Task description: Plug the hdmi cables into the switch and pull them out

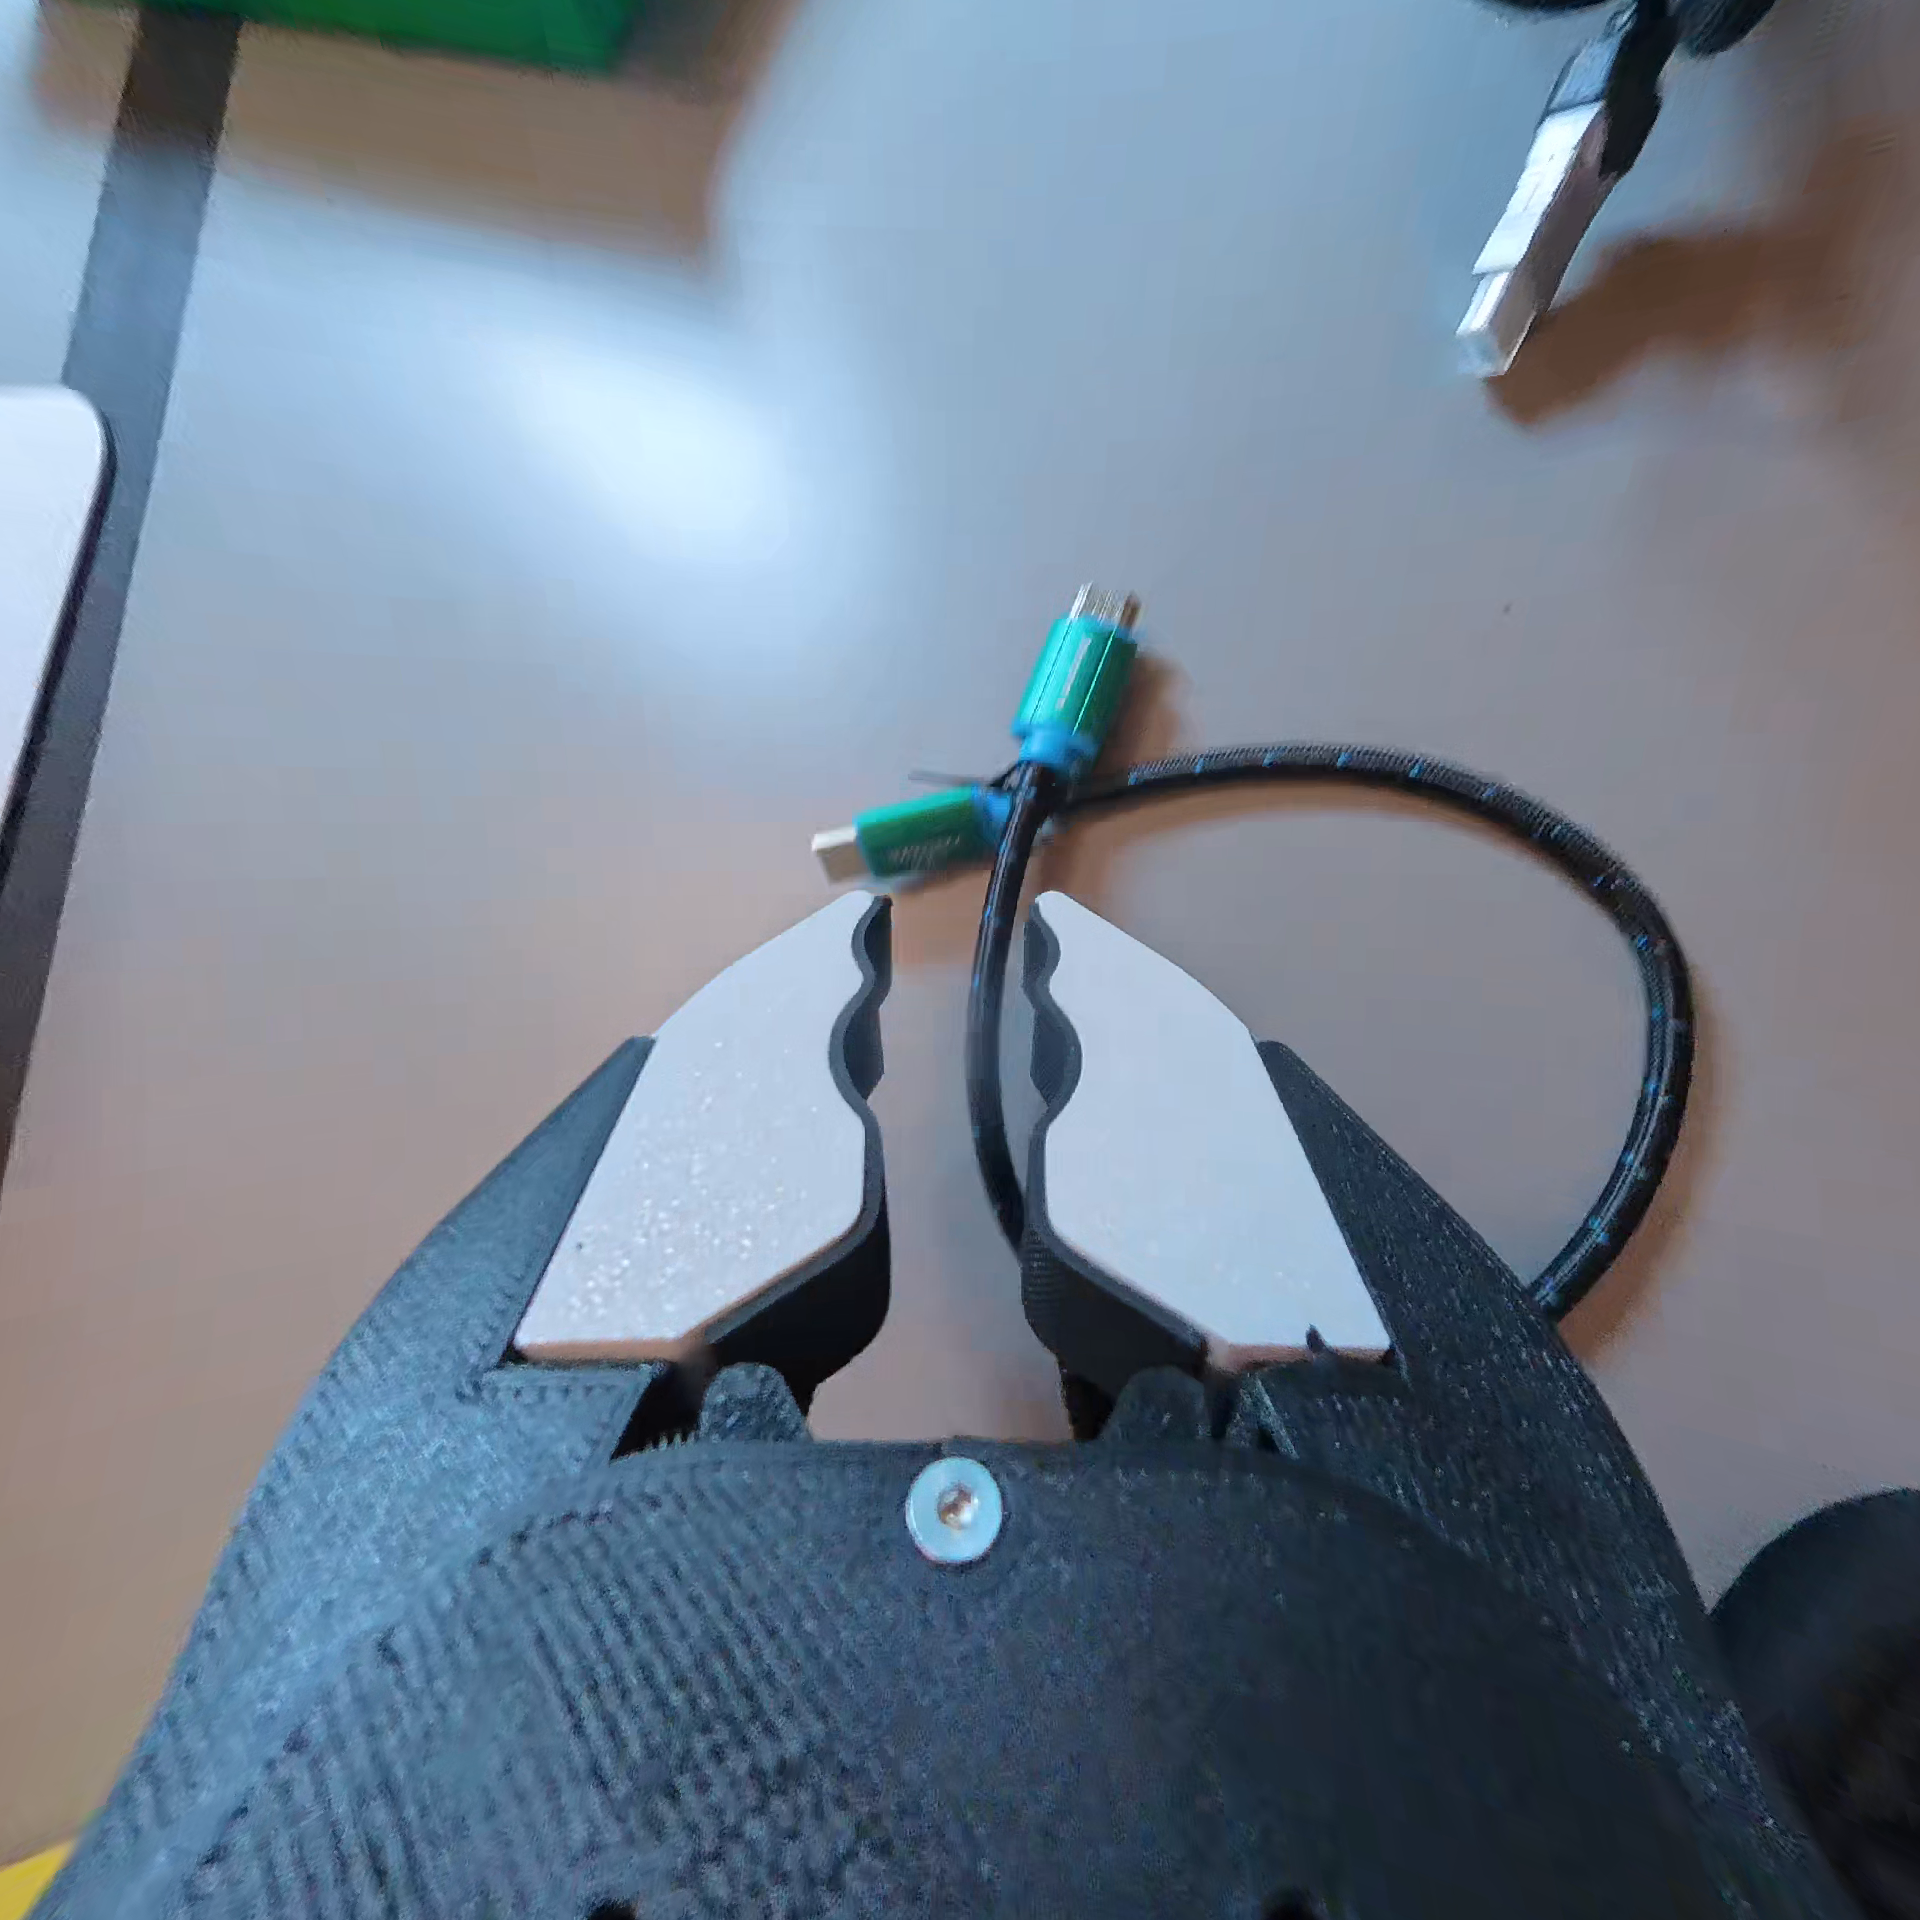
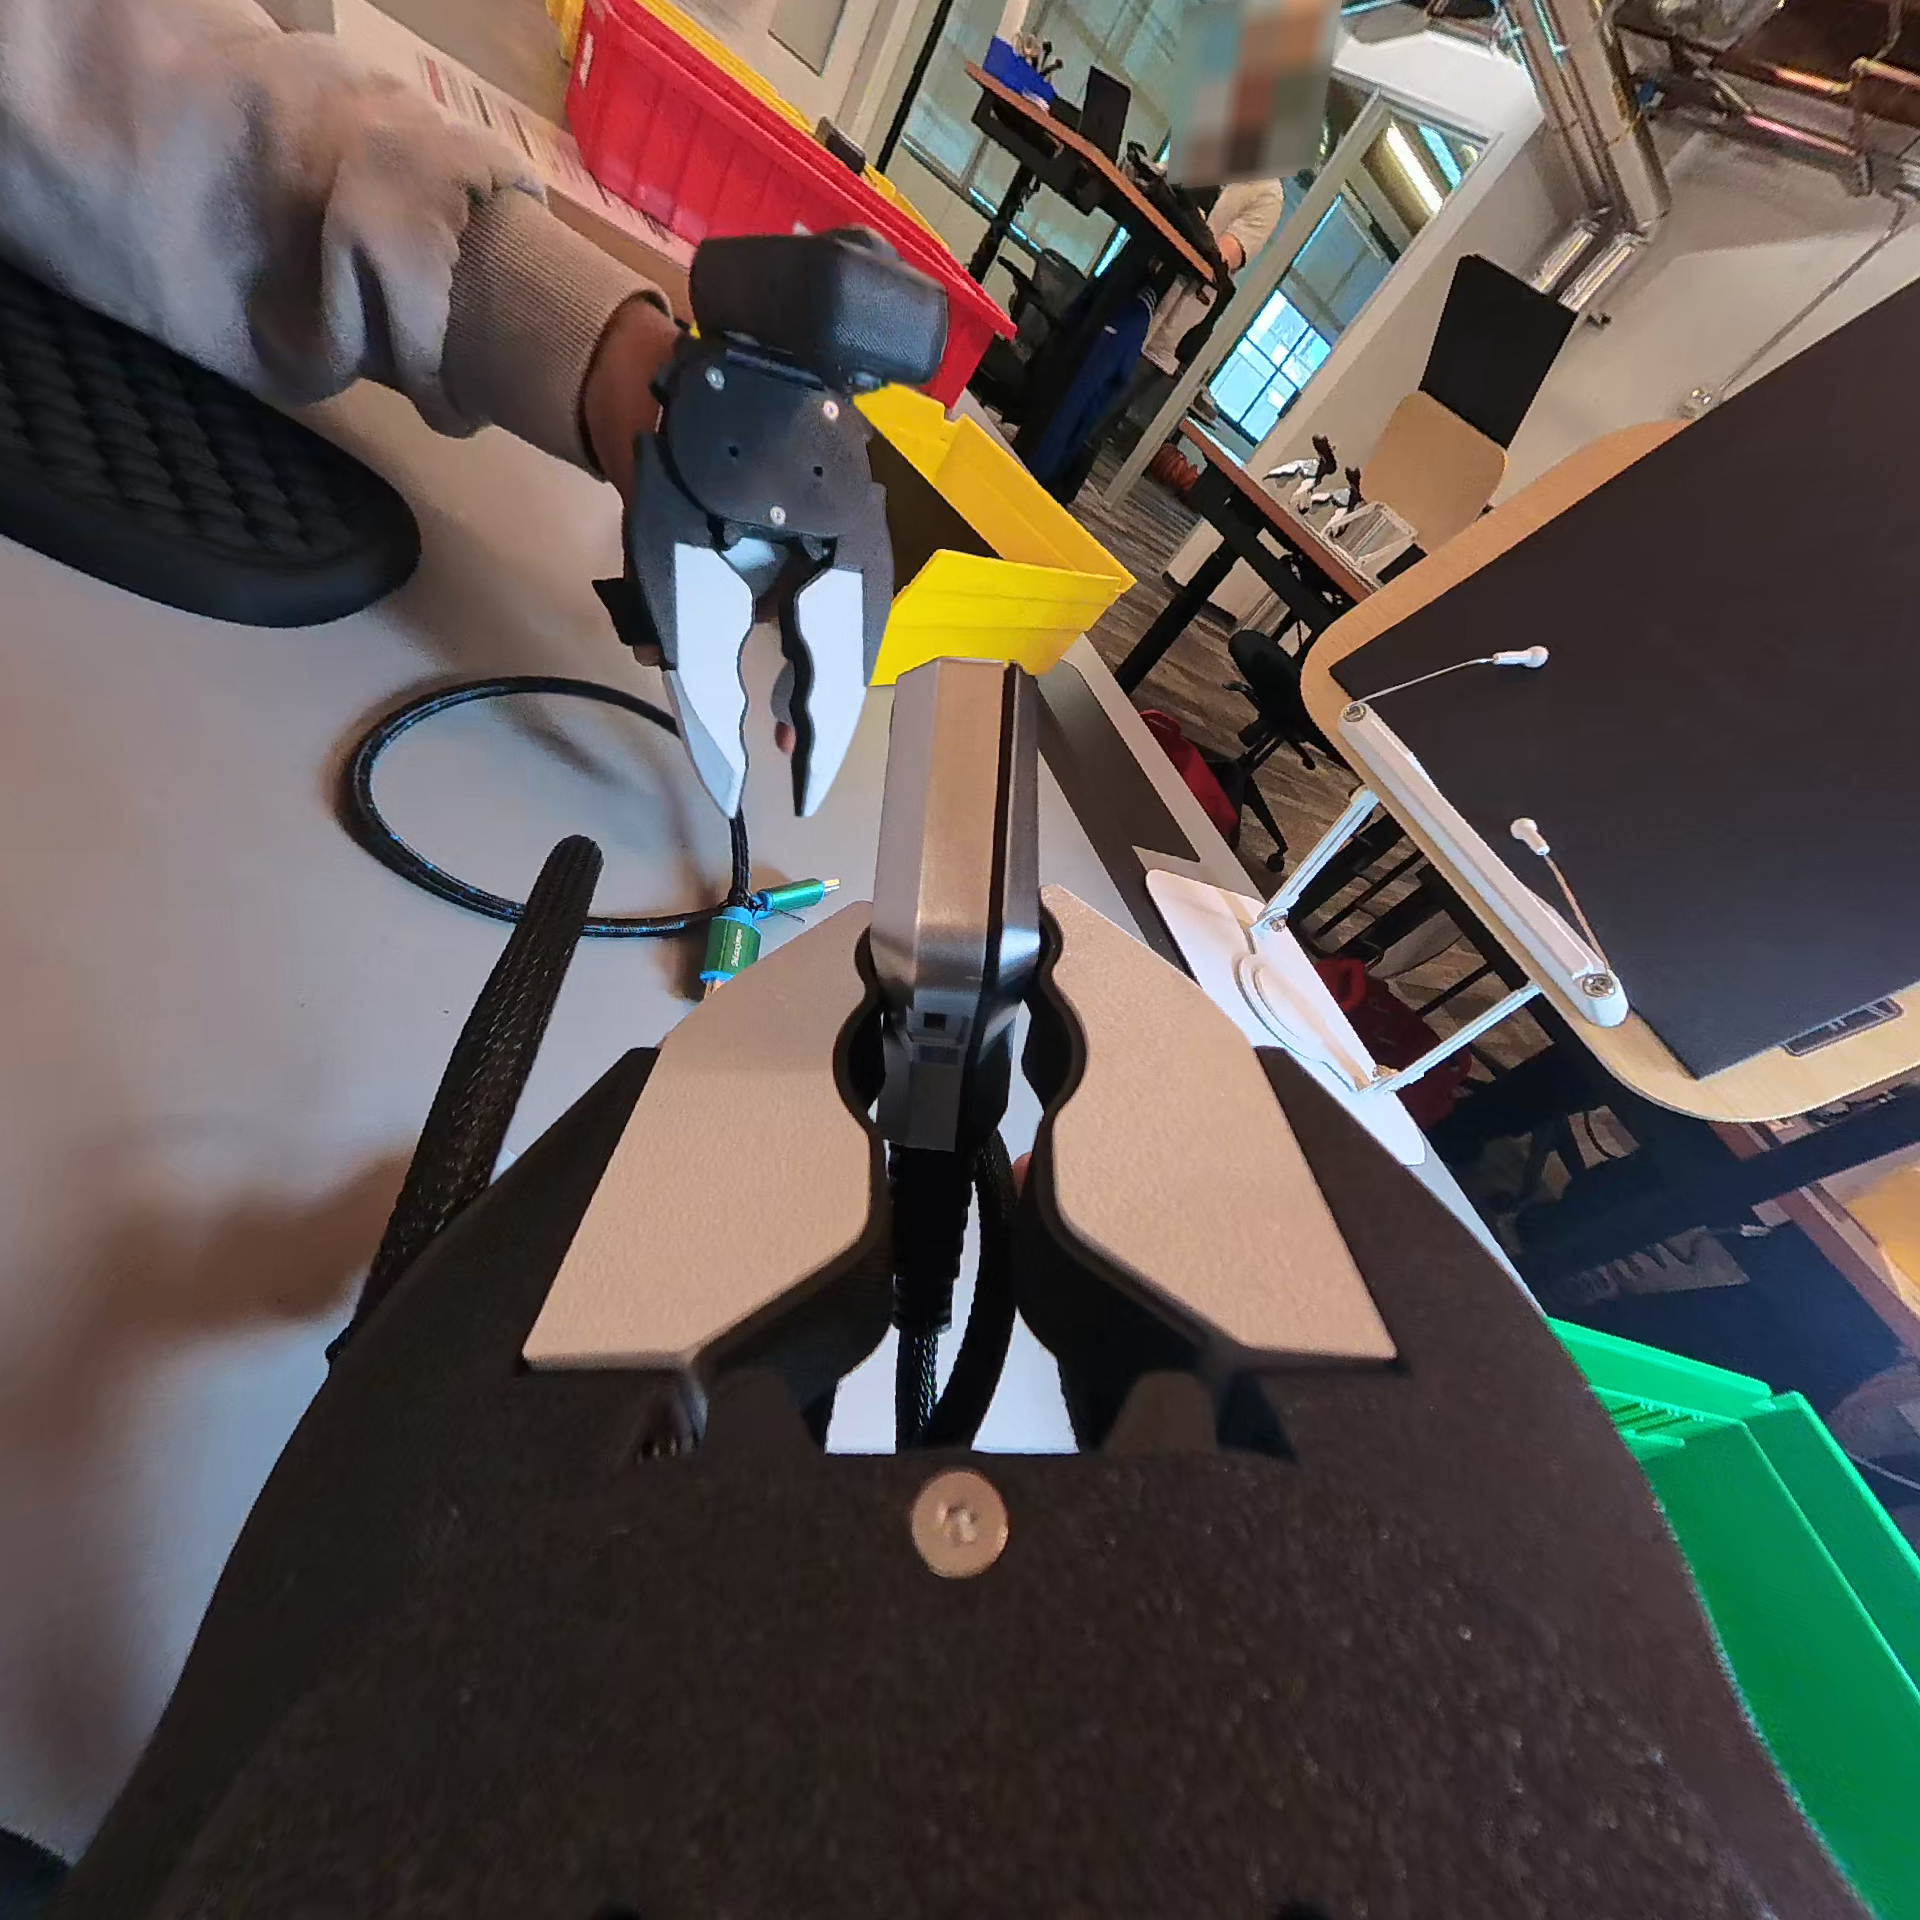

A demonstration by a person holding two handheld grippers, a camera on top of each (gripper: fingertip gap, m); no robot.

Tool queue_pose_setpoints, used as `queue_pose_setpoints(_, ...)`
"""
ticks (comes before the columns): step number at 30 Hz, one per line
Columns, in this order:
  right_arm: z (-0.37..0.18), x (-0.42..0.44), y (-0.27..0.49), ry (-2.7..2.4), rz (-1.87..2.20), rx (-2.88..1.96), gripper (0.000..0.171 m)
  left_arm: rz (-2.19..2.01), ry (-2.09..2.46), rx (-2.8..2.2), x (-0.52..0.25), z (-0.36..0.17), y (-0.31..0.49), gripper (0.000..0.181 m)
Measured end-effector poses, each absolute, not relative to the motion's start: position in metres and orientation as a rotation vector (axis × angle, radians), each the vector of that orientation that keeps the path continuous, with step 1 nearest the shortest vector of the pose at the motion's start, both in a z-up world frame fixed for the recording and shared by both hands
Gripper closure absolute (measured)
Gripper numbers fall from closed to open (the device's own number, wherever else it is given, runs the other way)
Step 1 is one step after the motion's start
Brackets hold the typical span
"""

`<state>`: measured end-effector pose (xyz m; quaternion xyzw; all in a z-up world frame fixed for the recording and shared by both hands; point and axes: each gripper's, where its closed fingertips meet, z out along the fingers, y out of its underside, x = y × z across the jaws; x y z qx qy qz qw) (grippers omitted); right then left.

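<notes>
A black braided HDMI cable (image 1: 1621,904) lies looped on the grey table, with two green plugs (image 1: 1075,675) (image 1: 914,842) crossed and tied together at their necks. My left gripper (image 1: 958,909) is open and empty just above the cable near the plugs, and a cable strand runs beneath the gap between its fingers. My right gripper (image 2: 956,914) is shut on a slim grey switch (image 2: 951,790), held off the table with a black cable (image 2: 925,1247) in its near end. The switch also shows in the left wrist view (image 1: 1527,229). The left gripper (image 2: 769,805) and the cable loop (image 2: 416,831) show in the right wrist view.
A thick black braided cable (image 2: 499,1018) runs left of my right gripper. Red (image 2: 727,156) and yellow (image 2: 997,540) bins stand behind the left gripper, a green bin (image 2: 1766,1558) at the right. A black mesh chair seat (image 2: 156,468) is at the left. The table edge (image 1: 135,312) runs along the left. Across from one pair of fingers to the other is roughly 20 cm.
</notes>
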<state>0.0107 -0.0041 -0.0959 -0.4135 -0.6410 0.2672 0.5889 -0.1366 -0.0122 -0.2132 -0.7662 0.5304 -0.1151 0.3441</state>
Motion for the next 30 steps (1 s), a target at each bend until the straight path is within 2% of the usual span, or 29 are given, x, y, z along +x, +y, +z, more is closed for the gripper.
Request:
queue_pose_setpoints(4, -0.097, 0.010, -0.004, -1.497, 0.608, -0.962, 0.148, -0.249, 1.486, -1.909, -0.102, -0.211, -0.012, 0.157)
queue_pose_setpoints(9, -0.099, 0.010, -0.006, -1.506, 0.604, -0.960, 0.148, -0.139, 1.669, -1.970, -0.094, -0.238, -0.008, 0.152)
queue_pose_setpoints(11, -0.100, 0.010, -0.007, -1.512, 0.602, -0.960, 0.148, -0.163, 1.722, -2.005, -0.094, -0.245, -0.011, 0.159)
queue_pose_setpoints(16, -0.101, 0.011, -0.006, -1.514, 0.598, -0.957, 0.148, -0.181, 1.766, -1.988, -0.093, -0.241, -0.014, 0.160)
queue_pose_setpoints(22, -0.101, 0.010, -0.007, -1.513, 0.592, -0.950, 0.148, -0.494, 1.559, -1.770, -0.074, -0.193, -0.029, 0.160)
queue_pose_setpoints(30, -0.100, 0.008, -0.008, -1.508, 0.586, -0.946, 0.148, -0.941, 1.284, -1.332, -0.062, -0.098, -0.073, 0.160)
